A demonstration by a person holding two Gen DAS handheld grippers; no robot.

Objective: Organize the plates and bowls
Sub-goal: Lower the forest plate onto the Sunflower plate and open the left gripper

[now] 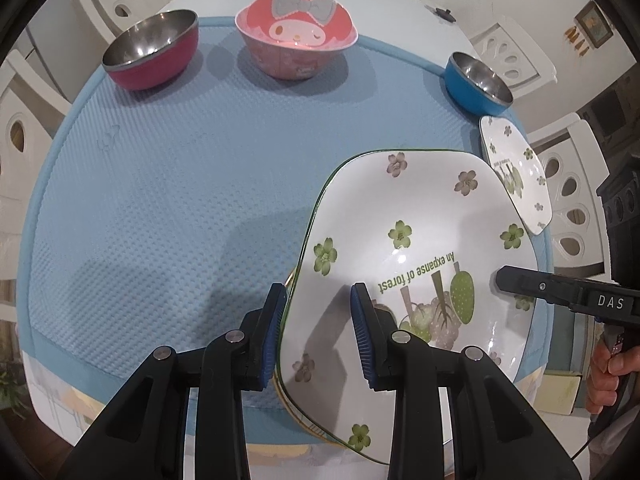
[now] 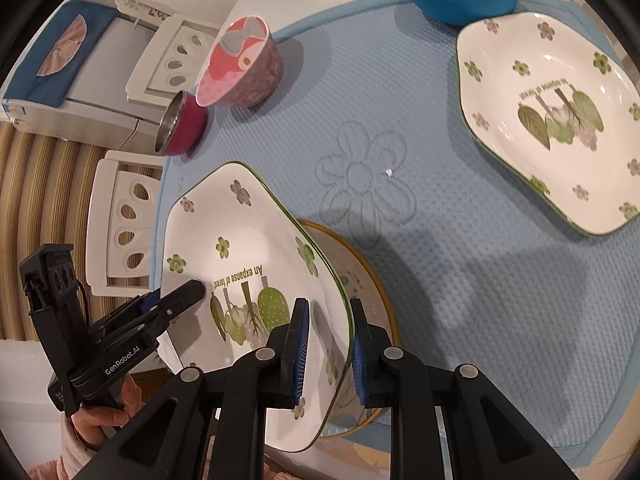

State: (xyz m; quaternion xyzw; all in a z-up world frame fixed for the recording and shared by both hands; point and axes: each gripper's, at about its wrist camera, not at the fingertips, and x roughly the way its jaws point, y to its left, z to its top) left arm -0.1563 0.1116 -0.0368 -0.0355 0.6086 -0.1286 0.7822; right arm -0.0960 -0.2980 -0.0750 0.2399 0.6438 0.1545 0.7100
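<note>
Black grippers with blue ribbed fingers [image 1: 365, 340], silver screws, white "GenRobot.AI" lettering.

Mat [image 1: 160, 200]: light blue, dimpled weave, matt, looks soft, flower embossed at its centre. Square plate [image 1: 400, 248]: glossy white glazed ceramic, printed green flowers, strong glare. Red bowl [image 1: 152, 50] and blue bowl [image 1: 478, 82] at mat's far edge: shiny brushed-metal inside, smooth coloured shell. Pink bowl [image 1: 294, 36] between them: satin plastic look. Tongs: matt black plastic, ribbed blue pads [image 1: 362, 328].
</note>
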